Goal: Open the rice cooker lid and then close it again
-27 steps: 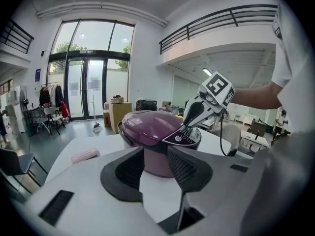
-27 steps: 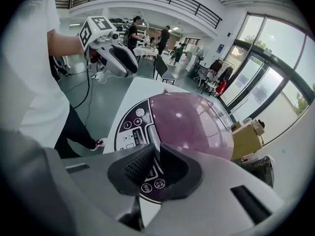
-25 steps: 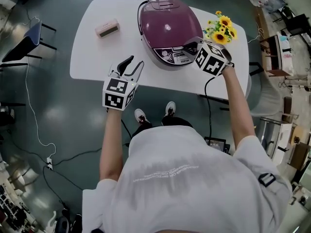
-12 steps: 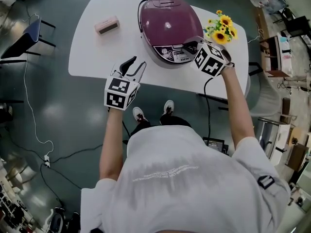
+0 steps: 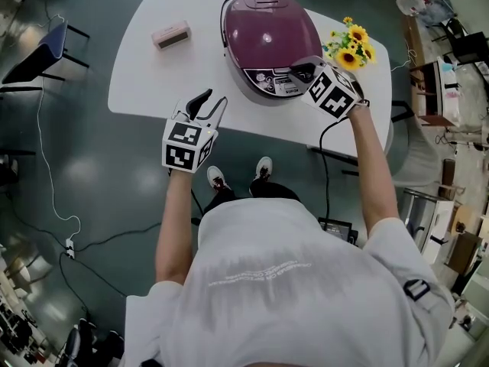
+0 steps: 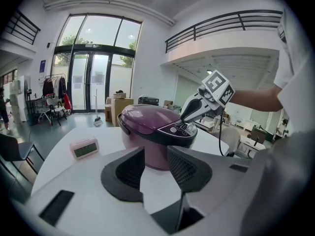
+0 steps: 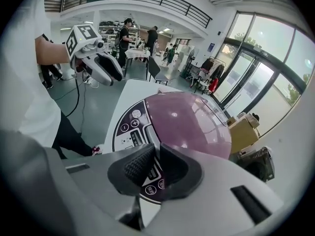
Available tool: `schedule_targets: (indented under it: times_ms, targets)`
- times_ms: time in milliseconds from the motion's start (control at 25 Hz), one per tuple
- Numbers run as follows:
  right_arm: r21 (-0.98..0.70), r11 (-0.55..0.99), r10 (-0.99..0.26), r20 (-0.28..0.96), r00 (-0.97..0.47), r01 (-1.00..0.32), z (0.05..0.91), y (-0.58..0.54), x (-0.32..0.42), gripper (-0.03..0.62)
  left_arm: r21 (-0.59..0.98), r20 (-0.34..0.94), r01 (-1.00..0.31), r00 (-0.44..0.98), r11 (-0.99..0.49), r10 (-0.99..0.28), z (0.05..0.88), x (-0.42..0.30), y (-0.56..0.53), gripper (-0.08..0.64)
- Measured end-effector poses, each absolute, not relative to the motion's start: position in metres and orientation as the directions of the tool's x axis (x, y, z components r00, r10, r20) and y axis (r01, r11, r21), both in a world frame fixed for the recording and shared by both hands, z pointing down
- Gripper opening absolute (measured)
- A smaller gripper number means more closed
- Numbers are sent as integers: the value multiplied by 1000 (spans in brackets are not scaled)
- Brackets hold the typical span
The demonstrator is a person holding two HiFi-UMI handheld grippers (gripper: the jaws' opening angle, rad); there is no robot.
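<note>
A white rounded table [image 5: 145,82] carries 1 pink rectangular digital clock [image 5: 170,34] at its left and 1 bunch of yellow sunflowers [image 5: 351,44] at its right; 1 blue-seated chair [image 5: 34,56] stands well apart.

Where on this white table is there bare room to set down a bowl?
The widest bare patch of the table lies left of the rice cooker, between the pink clock and the near edge. Crowded: the right end, with the sunflowers beside the cooker and the right gripper at its panel.

I read a plus button [image 7: 134,123] and a minus button [image 7: 124,128] on the rice cooker [image 7: 192,122], other panel words too small, my shirt [image 5: 260,274] print too blurry.
</note>
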State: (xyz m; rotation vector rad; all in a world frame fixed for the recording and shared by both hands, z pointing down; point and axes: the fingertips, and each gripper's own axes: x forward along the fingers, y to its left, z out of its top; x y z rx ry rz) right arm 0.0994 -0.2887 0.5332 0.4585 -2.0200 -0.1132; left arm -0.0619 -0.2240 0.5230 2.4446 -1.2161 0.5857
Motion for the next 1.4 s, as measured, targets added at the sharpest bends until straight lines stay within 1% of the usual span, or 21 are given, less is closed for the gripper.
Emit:
schedule_targets:
  times_ms: [400, 840, 1240, 1400]
  targets:
    - [253, 924, -356, 841, -407, -287, 534, -288, 99, 55, 131, 505, -828, 530, -546, -681, 523, -70, -219, 158]
    - [275, 907, -393, 823, -410, -318, 535, -289, 100, 54, 133, 511, -833, 522, -537, -683, 524, -73, -217, 158]
    - [250, 914, -368, 843, -392, -321, 535, -289, 99, 52, 135, 515, -838, 515, -529, -685, 526, -75, -215, 158]
    - [270, 906, -391, 829, -400, -327, 536, -289, 99, 52, 136, 513, -838, 516, -528, -686, 526, -74, -214, 158]
